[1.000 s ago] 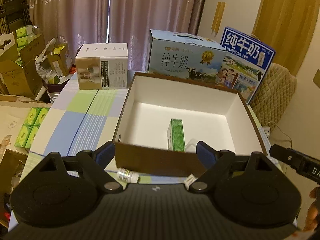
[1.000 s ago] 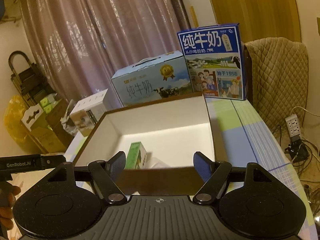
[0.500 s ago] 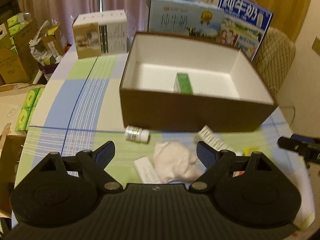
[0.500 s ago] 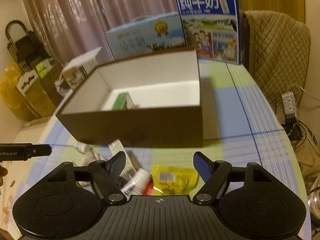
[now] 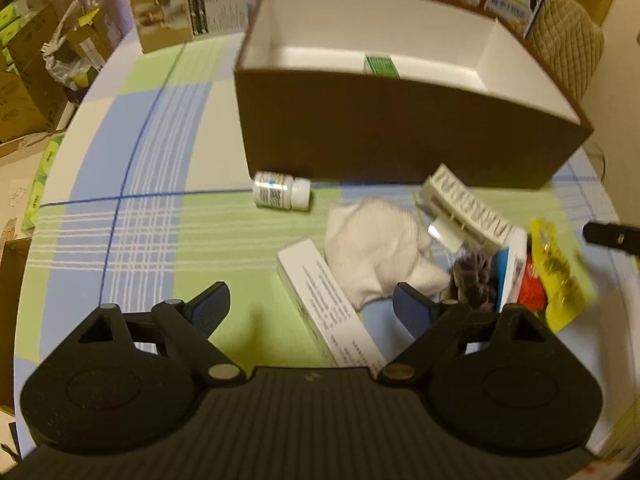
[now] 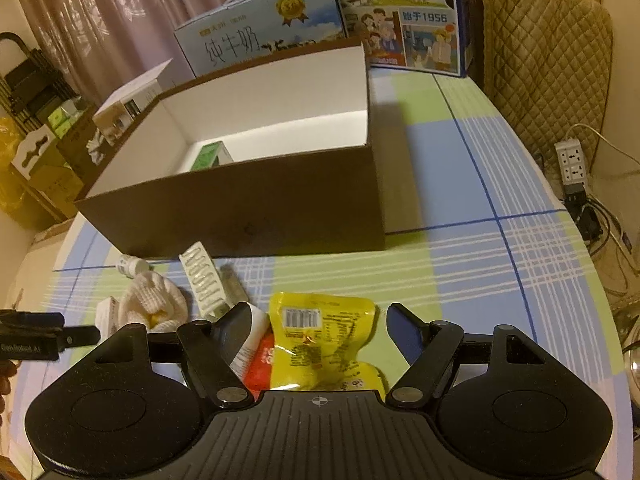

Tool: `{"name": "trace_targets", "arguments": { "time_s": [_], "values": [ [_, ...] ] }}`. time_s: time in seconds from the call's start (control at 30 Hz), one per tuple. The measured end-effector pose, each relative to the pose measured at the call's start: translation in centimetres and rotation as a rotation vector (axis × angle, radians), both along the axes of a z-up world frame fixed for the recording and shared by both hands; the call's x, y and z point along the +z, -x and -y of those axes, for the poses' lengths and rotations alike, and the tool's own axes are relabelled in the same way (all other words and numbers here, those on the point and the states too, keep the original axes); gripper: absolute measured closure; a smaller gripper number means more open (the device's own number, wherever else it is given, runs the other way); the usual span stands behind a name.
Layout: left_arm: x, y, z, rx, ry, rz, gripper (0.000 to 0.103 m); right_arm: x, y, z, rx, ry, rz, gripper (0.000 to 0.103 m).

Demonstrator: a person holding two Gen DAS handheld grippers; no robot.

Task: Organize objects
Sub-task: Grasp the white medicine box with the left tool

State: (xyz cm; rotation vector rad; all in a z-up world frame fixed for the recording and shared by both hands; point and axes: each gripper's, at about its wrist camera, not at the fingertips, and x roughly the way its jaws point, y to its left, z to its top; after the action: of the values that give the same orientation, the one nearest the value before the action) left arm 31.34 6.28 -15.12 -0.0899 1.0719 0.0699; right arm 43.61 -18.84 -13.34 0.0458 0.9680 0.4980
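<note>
A brown box with white inside stands on the checked tablecloth and holds a green carton. Loose items lie in front of it: a white pill bottle, a white cloth, a long white box, a blister pack and a yellow packet over a red-and-white packet. My left gripper is open above the long white box. Open too, my right gripper straddles the yellow packet without gripping it.
Two blue milk cartons stand behind the brown box, a white product box at the back left. A quilted chair and a power strip are off the table's right side. Cardboard boxes crowd the left.
Both grippers have pulled back from the brown box and tilted down, so the loose items in front of it now lie under their open fingers.
</note>
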Motion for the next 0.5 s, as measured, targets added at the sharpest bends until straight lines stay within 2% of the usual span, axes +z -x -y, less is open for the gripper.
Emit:
{"name": "trace_targets", "arguments": {
  "time_s": [0.17,0.27,0.37,0.47,0.5],
  "values": [
    [-1.6,-0.6,0.6,-0.023,-0.006,-0.042,0.019,-0.4,-0.2,0.2,-0.008,0.000,-0.017,0.031],
    [-2.0,-1.0,0.9,-0.041,-0.028,-0.038,0.025,-0.8,-0.3,0.3,-0.002,-0.001,-0.032,0.031],
    [-2.5,-1.3,1.2,-0.065,-0.044,-0.041,0.034,-1.4,-0.5,0.3,0.010,-0.004,-0.057,0.031],
    [-3.1,-1.5,1.3,-0.082,-0.047,-0.055,0.049,-2.0,-0.4,0.0,0.031,0.001,-0.076,0.031],
    [-3.2,-1.6,1.4,-0.089,-0.048,-0.059,0.061,-2.2,-0.4,-0.1,0.041,0.009,-0.079,0.031]
  ]
}}
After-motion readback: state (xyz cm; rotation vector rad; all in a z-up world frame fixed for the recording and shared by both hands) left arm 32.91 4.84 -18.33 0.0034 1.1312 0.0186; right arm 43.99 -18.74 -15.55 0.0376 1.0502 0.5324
